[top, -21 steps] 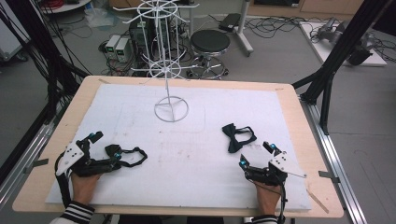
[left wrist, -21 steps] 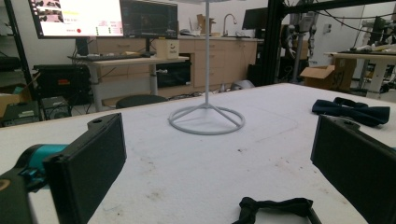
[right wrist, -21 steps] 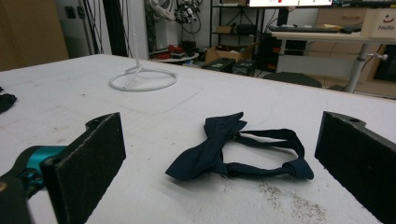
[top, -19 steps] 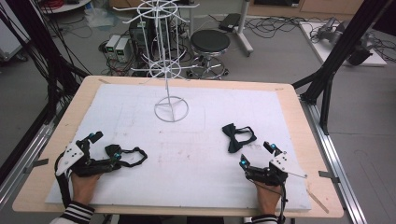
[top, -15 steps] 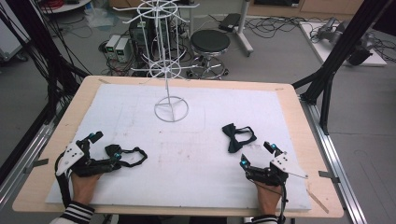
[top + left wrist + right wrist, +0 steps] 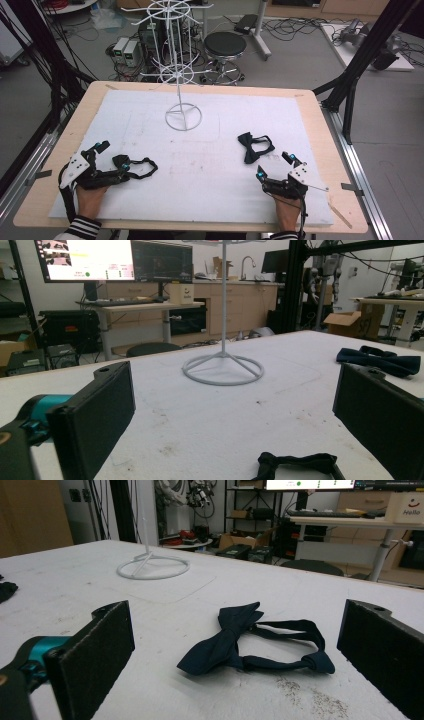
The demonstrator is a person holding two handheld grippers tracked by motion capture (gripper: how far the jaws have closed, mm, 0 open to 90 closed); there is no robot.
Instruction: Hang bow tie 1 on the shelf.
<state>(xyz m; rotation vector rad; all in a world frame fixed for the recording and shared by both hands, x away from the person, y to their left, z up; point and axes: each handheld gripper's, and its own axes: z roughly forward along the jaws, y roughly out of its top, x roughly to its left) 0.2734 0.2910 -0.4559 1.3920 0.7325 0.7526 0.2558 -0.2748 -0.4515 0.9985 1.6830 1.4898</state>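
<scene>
Navy bow tie (image 6: pixel 254 146) ahead of right tool (image 6: pixel 274 167), left tool (image 6: pixel 111 153) beside black bow tie (image 6: pixel 141 168), both gaping.

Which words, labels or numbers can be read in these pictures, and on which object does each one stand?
"Hello": on the white box on the desk at the far right of the right gripper view, under a smile sign.
Text on the monitors in the left gripper view: too small to read.
Mark on the beige box on the desk below them: blurred, not readable.
Nothing is written on the bow ties, the wire rack or the grippers.
</scene>
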